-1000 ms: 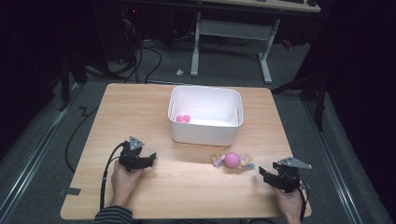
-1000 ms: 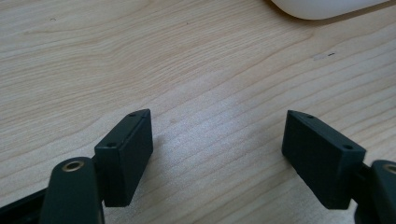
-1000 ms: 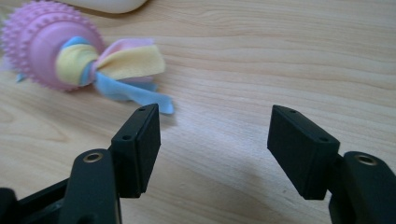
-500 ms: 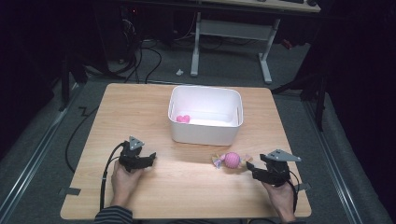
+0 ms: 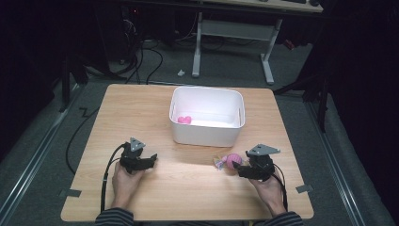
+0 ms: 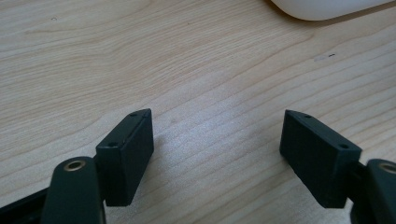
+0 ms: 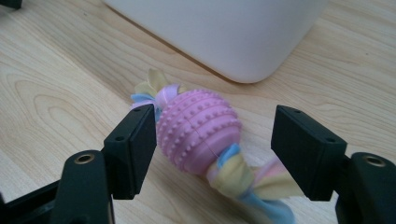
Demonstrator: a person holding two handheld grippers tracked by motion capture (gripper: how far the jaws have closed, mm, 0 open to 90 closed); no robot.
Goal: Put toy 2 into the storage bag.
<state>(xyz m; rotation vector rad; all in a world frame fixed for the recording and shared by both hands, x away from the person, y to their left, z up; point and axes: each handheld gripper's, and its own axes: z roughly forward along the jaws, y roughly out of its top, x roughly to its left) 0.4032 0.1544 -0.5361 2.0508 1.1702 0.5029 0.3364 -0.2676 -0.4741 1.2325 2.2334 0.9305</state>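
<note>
— High view first: what do you have?
— My right gripper sits at the pink studded ball, just in front of the white bin; my left gripper rests apart.
— Left gripper view?
— Jaws spread over bare table.
— Right gripper view?
— Jaws have just been opening; the ball lies between them, against the left jaw, clear of the right.

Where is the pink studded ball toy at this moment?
The pink ball toy lies on the table, just before the white bin, between the right gripper's open jaws.

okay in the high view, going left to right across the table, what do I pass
Left tool → pink heart inside the white bin → pink studded ball toy → right tool, jaws just opening beside the toy.
</note>
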